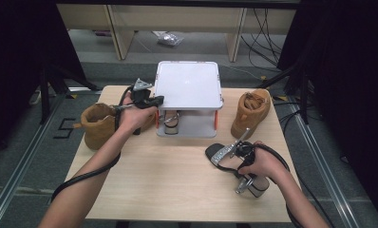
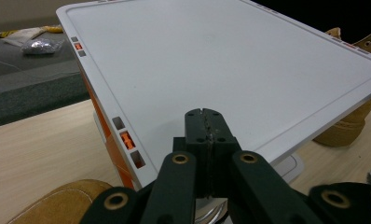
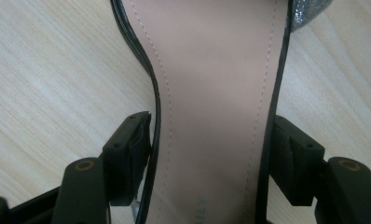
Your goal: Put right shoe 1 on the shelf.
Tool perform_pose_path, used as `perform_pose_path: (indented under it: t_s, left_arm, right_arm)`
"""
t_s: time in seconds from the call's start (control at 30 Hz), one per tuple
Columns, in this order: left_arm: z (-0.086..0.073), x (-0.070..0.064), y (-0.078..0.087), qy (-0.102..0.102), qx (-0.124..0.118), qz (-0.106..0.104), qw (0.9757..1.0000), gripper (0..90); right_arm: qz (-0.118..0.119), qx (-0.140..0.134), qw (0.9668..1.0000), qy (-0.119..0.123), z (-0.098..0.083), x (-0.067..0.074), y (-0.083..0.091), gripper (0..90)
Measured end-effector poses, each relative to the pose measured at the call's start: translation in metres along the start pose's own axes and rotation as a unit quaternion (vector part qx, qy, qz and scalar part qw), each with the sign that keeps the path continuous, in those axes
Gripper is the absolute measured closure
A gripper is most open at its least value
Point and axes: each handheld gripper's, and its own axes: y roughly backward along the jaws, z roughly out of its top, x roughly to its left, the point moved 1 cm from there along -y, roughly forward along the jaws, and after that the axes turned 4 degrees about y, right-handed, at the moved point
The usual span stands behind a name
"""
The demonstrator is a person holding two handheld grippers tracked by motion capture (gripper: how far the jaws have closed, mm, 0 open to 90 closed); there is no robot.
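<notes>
A white two-shelf shoe rack (image 1: 187,85) stands at the table's far middle, with one heeled sandal (image 1: 171,121) on its lower shelf. My left gripper (image 1: 157,99) is shut and holds nothing. Its joined tips (image 2: 205,122) hang over the left edge of the rack's top shelf (image 2: 211,60). A second heeled sandal (image 1: 219,154) lies on the table at the front right. My right gripper (image 1: 238,156) straddles its narrow waist. In the right gripper view the pink insole (image 3: 211,56) runs between the jaws of my right gripper (image 3: 211,140), which stand close beside its edges without pressing.
A tan boot (image 1: 98,124) stands left of the rack, behind my left hand. Its partner (image 1: 251,114) stands right of the rack and also shows in the left gripper view (image 2: 356,126). Cables trail from both grippers across the table. Bare wood lies between my forearms.
</notes>
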Motion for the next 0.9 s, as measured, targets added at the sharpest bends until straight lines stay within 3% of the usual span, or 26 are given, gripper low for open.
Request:
perform_pose_path:
  t_s: [0.03,0.07,0.2,0.23,0.37,0.4,0.43,0.73,0.77,0.8,0.83,0.9]
  left_arm:
    - [0.0,0.0,0.0,0.0,0.0,0.0,1.0,89.1]
    - [0.0,0.0,0.0,0.0,0.0,0.0,1.0,89.1]
    - [0.0,0.0,0.0,0.0,-0.001,0.0,1.0,89.1]
    - [0.0,0.0,0.0,-0.001,0.0,0.0,1.0,89.1]
    - [0.0,0.0,0.0,-0.002,0.001,-0.001,1.0,89.1]
    - [0.0,0.0,0.0,-0.001,0.001,-0.001,1.0,89.1]
    - [0.0,0.0,-0.001,-0.001,-0.001,-0.002,1.0,89.1]
    - [0.0,0.0,0.0,0.0,0.0,0.0,1.0,89.1]
    - [0.0,0.0,0.0,0.0,0.0,-0.001,1.0,89.1]
    - [0.0,0.0,0.0,-0.001,0.0,-0.001,1.0,89.1]
    - [0.0,0.0,0.0,-0.002,0.001,-0.001,1.0,89.1]
    - [0.0,0.0,0.0,-0.002,0.001,-0.001,1.0,89.1]
  right_arm:
    - [-0.002,0.001,1.0,0.005,0.0,0.0,-0.001,37.6]
    - [0.012,0.002,0.9999,-0.009,0.001,0.002,-0.001,39.0]
    - [0.007,-0.006,0.9999,0.012,0.001,-0.001,-0.001,40.1]
    - [0.007,-0.002,0.9999,-0.007,0.0,0.001,0.0,40.6]
    - [0.006,-0.02,0.9996,-0.017,-0.001,0.001,-0.001,42.2]
    - [0.008,-0.016,0.9989,-0.043,0.0,0.004,0.001,42.4]
    - [0.004,-0.028,0.9989,-0.036,-0.001,0.003,0.001,42.6]
    - [0.003,-0.052,0.9966,-0.064,0.003,0.014,0.003,43.4]
    - [0.007,-0.056,0.9945,-0.088,0.004,0.018,0.004,43.5]
    - [0.005,-0.071,0.9934,-0.09,0.005,0.017,0.004,43.5]
    - [0.003,-0.075,0.9914,-0.107,0.007,0.018,0.005,43.5]
    - [0.011,-0.096,0.9843,-0.147,0.01,0.019,0.008,43.5]
